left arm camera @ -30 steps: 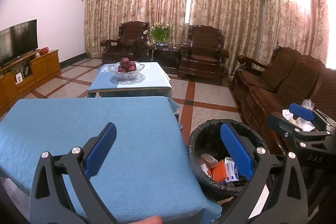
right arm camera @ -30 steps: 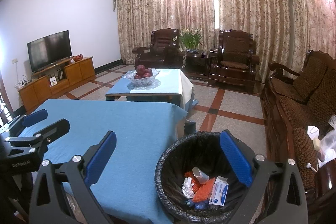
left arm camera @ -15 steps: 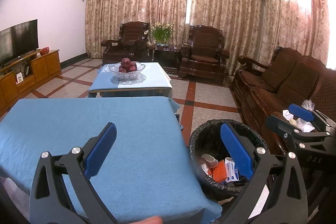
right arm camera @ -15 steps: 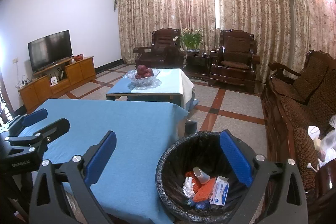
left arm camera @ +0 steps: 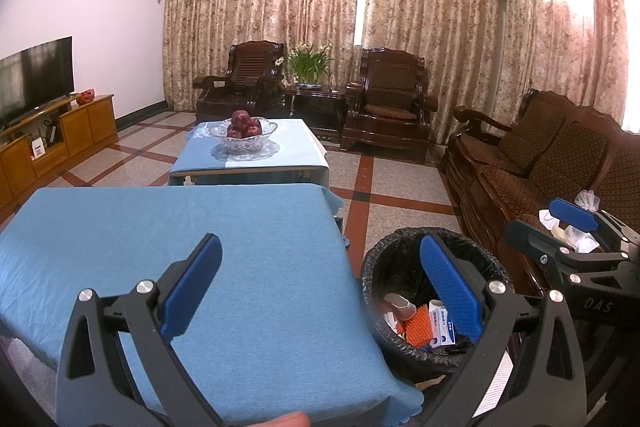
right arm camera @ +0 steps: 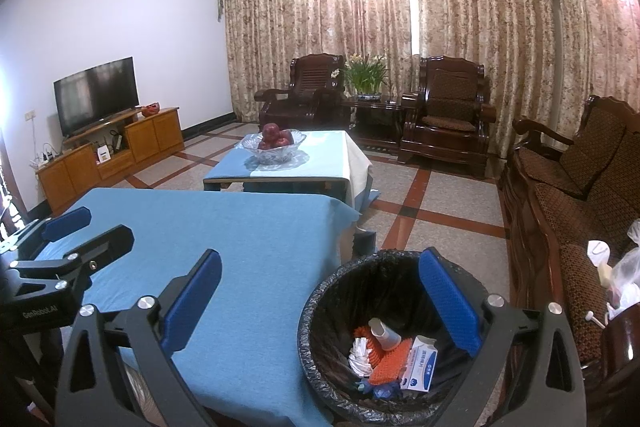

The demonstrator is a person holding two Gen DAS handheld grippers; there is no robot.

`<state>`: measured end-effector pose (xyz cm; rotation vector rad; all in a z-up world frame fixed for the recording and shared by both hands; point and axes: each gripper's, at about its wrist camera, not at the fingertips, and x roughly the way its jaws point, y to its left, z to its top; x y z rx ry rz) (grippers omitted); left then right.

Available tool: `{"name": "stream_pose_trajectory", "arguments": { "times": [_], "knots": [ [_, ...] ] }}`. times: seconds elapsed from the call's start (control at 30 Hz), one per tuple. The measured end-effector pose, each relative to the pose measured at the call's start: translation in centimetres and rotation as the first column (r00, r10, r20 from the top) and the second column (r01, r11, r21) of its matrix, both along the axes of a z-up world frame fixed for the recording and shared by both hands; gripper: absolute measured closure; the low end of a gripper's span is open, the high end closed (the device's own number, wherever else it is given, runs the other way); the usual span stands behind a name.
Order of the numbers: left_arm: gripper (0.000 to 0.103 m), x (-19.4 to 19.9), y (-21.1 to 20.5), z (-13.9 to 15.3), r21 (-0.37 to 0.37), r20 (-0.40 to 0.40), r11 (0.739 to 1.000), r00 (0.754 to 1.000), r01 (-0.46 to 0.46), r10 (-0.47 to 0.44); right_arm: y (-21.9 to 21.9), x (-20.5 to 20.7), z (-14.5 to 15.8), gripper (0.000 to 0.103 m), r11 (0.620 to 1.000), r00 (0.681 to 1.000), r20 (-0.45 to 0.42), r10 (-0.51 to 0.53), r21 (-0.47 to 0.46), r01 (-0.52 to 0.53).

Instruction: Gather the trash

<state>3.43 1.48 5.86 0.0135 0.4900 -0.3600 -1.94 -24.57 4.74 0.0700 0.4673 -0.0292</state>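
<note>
A round bin with a black liner (right arm camera: 320, 311) (left arm camera: 400, 239) stands on the floor at the right end of the blue-clothed table (left arm camera: 160, 239) (right arm camera: 240, 227). In it lie a white box (right arm camera: 418, 369), an orange mesh piece (right arm camera: 390, 361), a paper cup (right arm camera: 382, 333) and crumpled white paper (right arm camera: 360, 355). My left gripper (left arm camera: 320, 291) is open and empty above the table's front right corner. My right gripper (right arm camera: 320, 303) is open and empty, held over the bin's left rim. Each gripper shows at the edge of the other's view.
A second low table (right arm camera: 332, 155) with a glass bowl of red apples (right arm camera: 276, 143) stands farther back. Wooden armchairs (right arm camera: 452, 115), a sofa (right arm camera: 580, 195) with white bags (right arm camera: 624, 267) on it, and a TV cabinet (right arm camera: 108, 159) ring the tiled floor.
</note>
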Motion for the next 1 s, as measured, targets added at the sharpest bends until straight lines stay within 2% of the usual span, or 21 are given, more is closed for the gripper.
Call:
{"name": "stream_pose_trajectory", "arguments": {
  "times": [1.0],
  "knots": [
    [0.006, -0.12, -0.09, -0.07, 0.001, 0.0, 1.0, 1.0, 0.001, -0.001, 0.29, 0.03, -0.09, 0.006, 1.0, 1.0, -0.002, 0.0, 0.001, 0.0]
  ]
}}
